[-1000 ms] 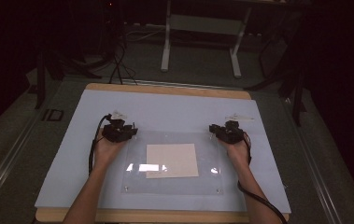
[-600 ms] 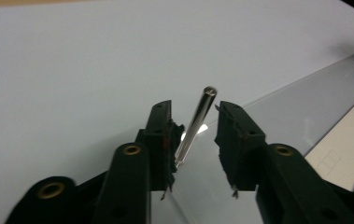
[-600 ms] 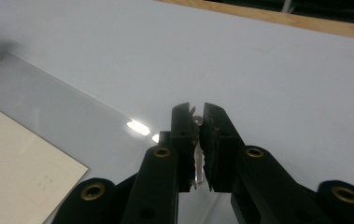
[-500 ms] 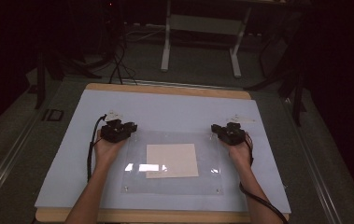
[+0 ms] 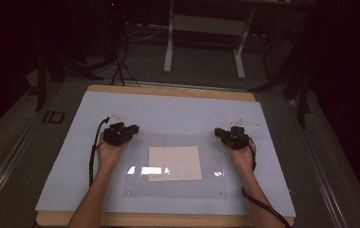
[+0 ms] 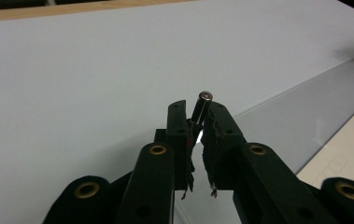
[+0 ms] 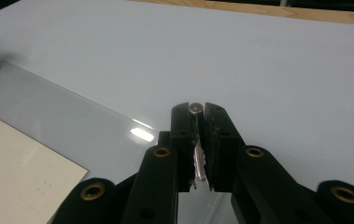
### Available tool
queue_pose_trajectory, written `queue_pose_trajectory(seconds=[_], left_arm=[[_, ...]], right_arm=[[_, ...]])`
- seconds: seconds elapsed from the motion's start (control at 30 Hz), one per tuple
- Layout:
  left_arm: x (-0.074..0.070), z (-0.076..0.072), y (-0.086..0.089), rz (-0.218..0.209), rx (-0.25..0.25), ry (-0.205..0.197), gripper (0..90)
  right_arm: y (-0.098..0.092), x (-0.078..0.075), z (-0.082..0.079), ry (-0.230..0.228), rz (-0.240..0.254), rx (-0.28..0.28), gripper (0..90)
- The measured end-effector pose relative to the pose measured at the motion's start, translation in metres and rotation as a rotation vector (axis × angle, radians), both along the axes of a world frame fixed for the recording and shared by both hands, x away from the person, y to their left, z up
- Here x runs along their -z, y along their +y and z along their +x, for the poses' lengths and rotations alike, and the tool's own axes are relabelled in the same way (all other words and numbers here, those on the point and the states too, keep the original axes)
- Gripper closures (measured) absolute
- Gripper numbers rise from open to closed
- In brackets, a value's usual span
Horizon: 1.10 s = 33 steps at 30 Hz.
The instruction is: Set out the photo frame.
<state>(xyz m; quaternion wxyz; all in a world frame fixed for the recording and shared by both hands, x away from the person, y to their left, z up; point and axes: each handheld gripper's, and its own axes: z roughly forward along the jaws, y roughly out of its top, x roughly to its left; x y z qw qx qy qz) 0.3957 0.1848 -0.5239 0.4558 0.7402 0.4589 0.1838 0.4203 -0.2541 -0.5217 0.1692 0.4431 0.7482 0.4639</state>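
Observation:
A clear plastic sheet (image 5: 177,189) lies on the pale blue mat (image 5: 177,111), over a square of cream paper (image 5: 175,163). A small metal post (image 6: 204,100) stands at the sheet's far left corner. My left gripper (image 5: 120,133) (image 6: 197,111) has just been closing, and its pads now press on that post. At the far right corner my right gripper (image 5: 232,135) (image 7: 196,112) has also drawn its jaws in during the last second. It is shut on the matching post (image 7: 195,108). Both hands rest on the sheet's side edges.
The mat covers a wooden table (image 5: 168,91) with dark floor around it. A metal stand (image 5: 203,28) is beyond the far edge. Two small white tags (image 5: 117,117) (image 5: 246,123) lie on the mat behind the grippers. Further posts stand at the sheet's near corners (image 5: 129,192) (image 5: 222,194).

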Motion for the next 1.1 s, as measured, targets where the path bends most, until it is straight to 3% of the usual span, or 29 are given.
queue_pose_trajectory(seconds=[0.4, 0.83, 1.1], left_arm=[[0.002, 0.001, -0.001, -0.033, -0.009, -0.027, 82.1], [0.000, 0.016, 0.006, -0.086, 0.022, 0.069, 82.5], [0.000, 0.031, 0.009, -0.155, 0.014, 0.149, 82.8]], right_arm=[[-0.001, -0.001, 0.002, 0.020, 0.005, -0.001, 83.2], [-0.003, -0.005, 0.010, 0.097, 0.031, -0.004, 82.8], [-0.004, -0.006, 0.024, 0.164, 0.061, -0.001, 83.6]])
